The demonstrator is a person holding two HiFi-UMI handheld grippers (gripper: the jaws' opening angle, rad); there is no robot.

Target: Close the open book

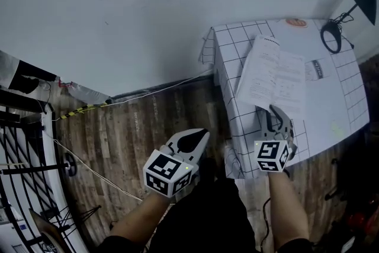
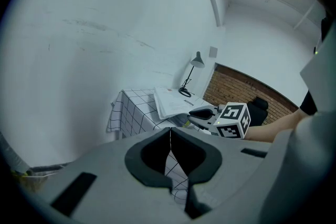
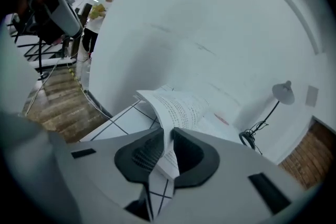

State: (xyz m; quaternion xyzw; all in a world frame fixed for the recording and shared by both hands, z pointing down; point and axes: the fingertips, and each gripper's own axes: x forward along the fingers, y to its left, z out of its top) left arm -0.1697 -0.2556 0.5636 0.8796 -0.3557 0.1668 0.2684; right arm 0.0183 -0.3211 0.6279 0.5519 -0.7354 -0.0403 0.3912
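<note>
The open book (image 1: 273,77) lies on a table under a white checked cloth (image 1: 237,50) at the right. Its near pages curl up off the spread. My right gripper (image 1: 277,118) is at the book's near edge, shut on a lifted printed page (image 3: 181,107) that runs between its jaws (image 3: 169,136). My left gripper (image 1: 192,140) hangs over the wooden floor left of the table, shut and holding nothing (image 2: 169,134). From the left gripper view the book (image 2: 170,102) and the right gripper (image 2: 202,112) lie ahead and to the right.
A black desk lamp (image 1: 340,23) with a coiled cord stands at the table's far right corner, beside a small orange disc (image 1: 295,22). A white cable (image 1: 89,169) crosses the wooden floor. A black metal rack (image 1: 18,151) stands at the left. A person (image 3: 100,8) stands far off.
</note>
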